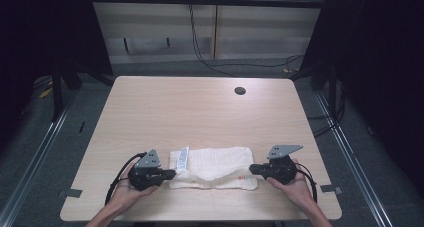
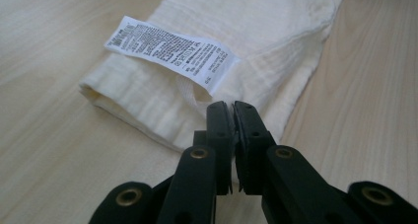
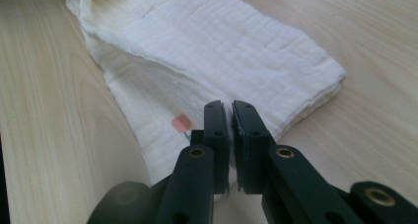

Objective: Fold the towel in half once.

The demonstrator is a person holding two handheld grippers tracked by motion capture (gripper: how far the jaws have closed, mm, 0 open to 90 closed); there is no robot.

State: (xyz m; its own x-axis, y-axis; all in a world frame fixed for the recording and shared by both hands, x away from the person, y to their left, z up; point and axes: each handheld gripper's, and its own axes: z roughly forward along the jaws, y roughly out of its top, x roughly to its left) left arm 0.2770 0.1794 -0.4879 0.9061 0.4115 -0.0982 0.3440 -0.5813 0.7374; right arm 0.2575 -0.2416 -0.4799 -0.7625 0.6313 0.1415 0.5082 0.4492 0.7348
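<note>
Table (image 1: 200,107) bare beyond cloth (image 1: 220,164); tongs (image 1: 172,174), (image 1: 251,168) pinch its ends.

You have one cream-white cloth (image 1: 215,167) of thin crinkled fabric, folded into a long band. It lies flat on the tabletop (image 1: 200,112), close to the near edge and about midway between the left and right edges, with its length along that edge. A white care label (image 2: 172,54) with small print sticks out at its left end. Near its right end there is a small orange mark (image 3: 181,123).
</note>
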